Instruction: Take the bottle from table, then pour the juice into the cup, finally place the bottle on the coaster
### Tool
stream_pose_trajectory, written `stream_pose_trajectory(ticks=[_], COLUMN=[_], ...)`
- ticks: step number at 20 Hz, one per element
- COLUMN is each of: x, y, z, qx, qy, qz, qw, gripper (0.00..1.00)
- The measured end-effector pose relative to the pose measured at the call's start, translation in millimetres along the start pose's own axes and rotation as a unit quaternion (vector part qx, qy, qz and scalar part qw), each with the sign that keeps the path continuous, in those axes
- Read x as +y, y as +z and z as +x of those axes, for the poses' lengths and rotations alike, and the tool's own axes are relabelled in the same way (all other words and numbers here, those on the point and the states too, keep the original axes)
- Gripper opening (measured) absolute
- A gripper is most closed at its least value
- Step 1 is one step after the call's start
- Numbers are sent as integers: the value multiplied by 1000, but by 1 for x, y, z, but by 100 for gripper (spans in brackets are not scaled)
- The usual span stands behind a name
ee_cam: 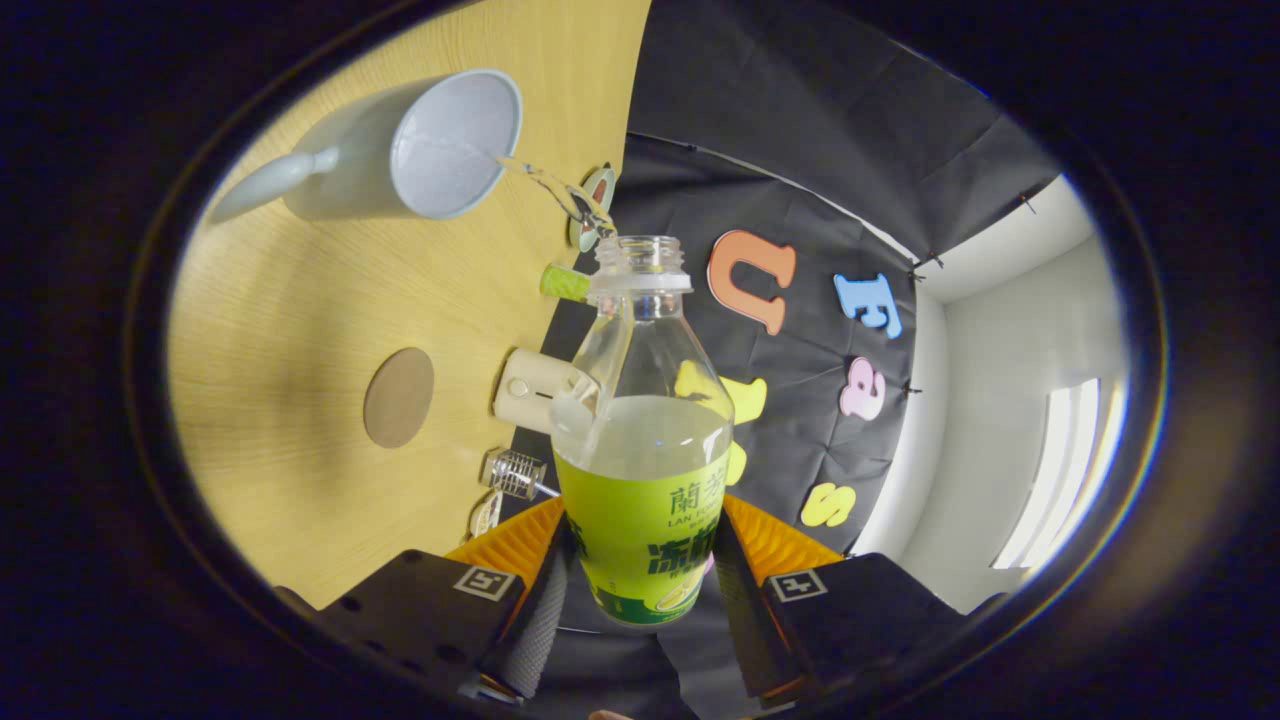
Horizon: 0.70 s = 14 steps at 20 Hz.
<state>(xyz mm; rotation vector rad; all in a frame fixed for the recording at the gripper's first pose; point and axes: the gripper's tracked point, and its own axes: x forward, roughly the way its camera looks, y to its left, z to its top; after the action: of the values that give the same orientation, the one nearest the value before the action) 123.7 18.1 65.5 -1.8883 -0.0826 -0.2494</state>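
Gripper view: clear plastic bottle point(643, 430) w/ green wrap label sits clamped in the gripper point(640, 575), both fingers pressed on the label's sides, so the opening is only bottle-wide. Label carries pale printed characters plus Latin letters "LAN…", rest curves out of sight. Cap is off; white neck ring shows. Bottle is tipped hard: the table reads as a near-vertical wall on the frame's left and the liquid surface inside cuts across mid-body.

A thin clear stream runs from the bottle mouth to the pale blue-grey ceramic cup point(420, 145) w/ handle, upper left, and meets its inside wall. Cup stands on the light wood-grain table point(300, 400).

Round brown coaster point(398, 397) lies flat on the table, left of the bottle, apart from the cup. Near the table's edge by the bottle: a cream-coloured cylindrical object point(530, 390) and a small metal wire piece point(513, 473); can't tell what either is.
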Motion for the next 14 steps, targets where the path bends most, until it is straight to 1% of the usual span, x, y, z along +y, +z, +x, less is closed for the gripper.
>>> stream_pose_trajectory(ticks=[14], x=[-13], y=[-1], z=[2], qx=[-5], qy=[-18], qz=[-33], qw=[999], gripper=[77])
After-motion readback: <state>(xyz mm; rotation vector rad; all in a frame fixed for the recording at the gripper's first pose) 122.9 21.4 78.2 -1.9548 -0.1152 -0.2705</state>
